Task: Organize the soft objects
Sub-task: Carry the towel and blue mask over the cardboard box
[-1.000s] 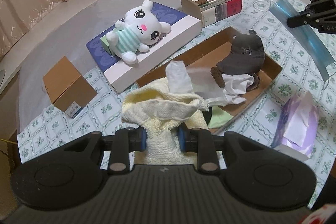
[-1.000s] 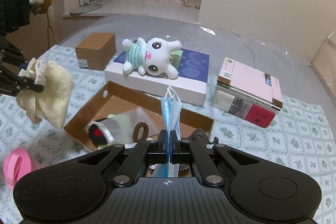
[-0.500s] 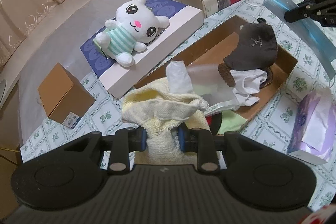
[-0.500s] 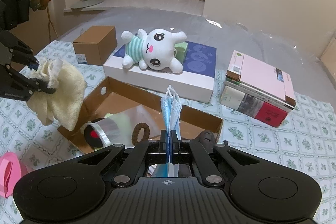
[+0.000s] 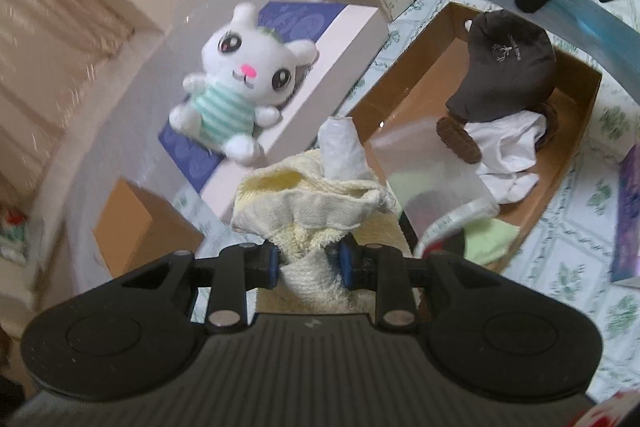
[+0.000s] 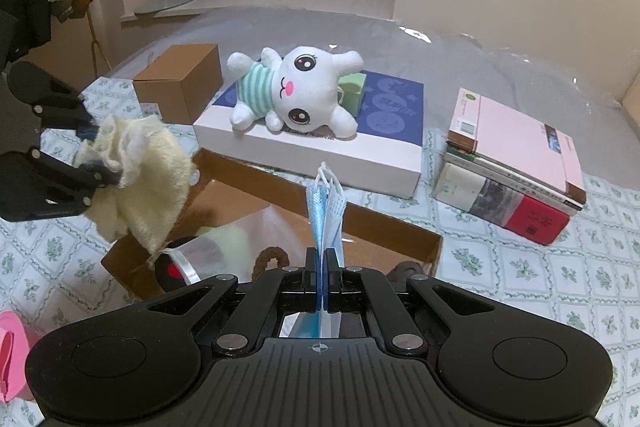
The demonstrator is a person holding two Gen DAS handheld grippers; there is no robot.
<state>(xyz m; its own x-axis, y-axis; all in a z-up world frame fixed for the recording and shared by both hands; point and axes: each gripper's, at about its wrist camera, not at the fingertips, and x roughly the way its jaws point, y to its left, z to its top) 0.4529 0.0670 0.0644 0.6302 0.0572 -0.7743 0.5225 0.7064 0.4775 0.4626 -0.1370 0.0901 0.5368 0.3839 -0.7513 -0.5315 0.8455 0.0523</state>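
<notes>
My left gripper (image 5: 307, 261) is shut on a cream towel (image 5: 316, 207) and holds it in the air over the near left end of an open cardboard box (image 5: 576, 131). It also shows in the right wrist view (image 6: 140, 183). My right gripper (image 6: 322, 267) is shut on a blue face mask (image 6: 326, 211), held above the box's right part; the mask also shows in the left wrist view (image 5: 560, 15). The box (image 6: 400, 231) holds a dark cap (image 5: 508, 63), white cloth (image 5: 508, 155), a clear plastic bag (image 5: 432, 179) and a brown hair tie (image 6: 270, 259).
A white plush bunny (image 6: 296, 91) lies on a flat white and blue box (image 6: 320, 147) behind the cardboard box. A stack of books (image 6: 516, 163) stands to the right, a small brown carton (image 6: 180, 87) to the left. A purple packet (image 5: 628, 219) and a pink object (image 6: 12, 351) lie nearby.
My left gripper has carried the towel forward and right, closer over the cardboard box's near end. My right gripper has moved forward a little with the mask.
</notes>
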